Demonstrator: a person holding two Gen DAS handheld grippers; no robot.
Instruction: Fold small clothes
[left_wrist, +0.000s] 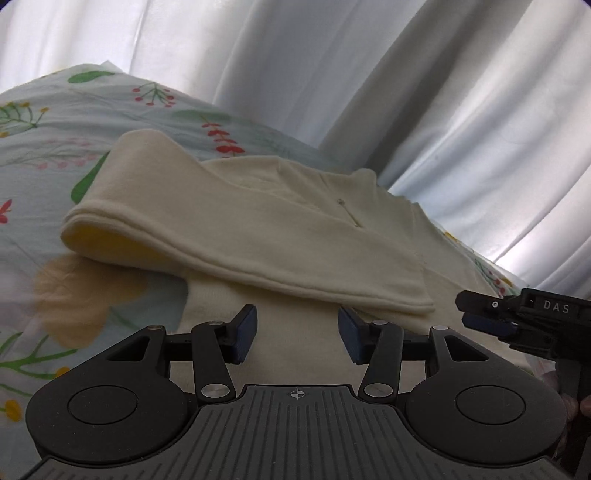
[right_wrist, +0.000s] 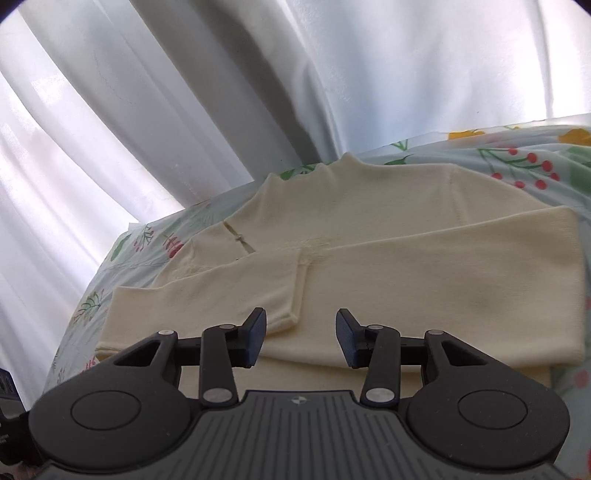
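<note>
A small cream long-sleeved top (left_wrist: 295, 236) lies flat on a floral bedsheet (left_wrist: 44, 155), with both sleeves folded across its body. It also shows in the right wrist view (right_wrist: 388, 266), collar at the far side. My left gripper (left_wrist: 297, 334) is open and empty, low over the garment's near hem. My right gripper (right_wrist: 301, 338) is open and empty, just over the near edge by the folded sleeve cuff (right_wrist: 291, 317). The right gripper also shows in the left wrist view (left_wrist: 517, 317) at the right.
White curtains (right_wrist: 184, 92) hang right behind the bed's far edge. The floral bedsheet (right_wrist: 535, 162) spreads around the garment on all sides.
</note>
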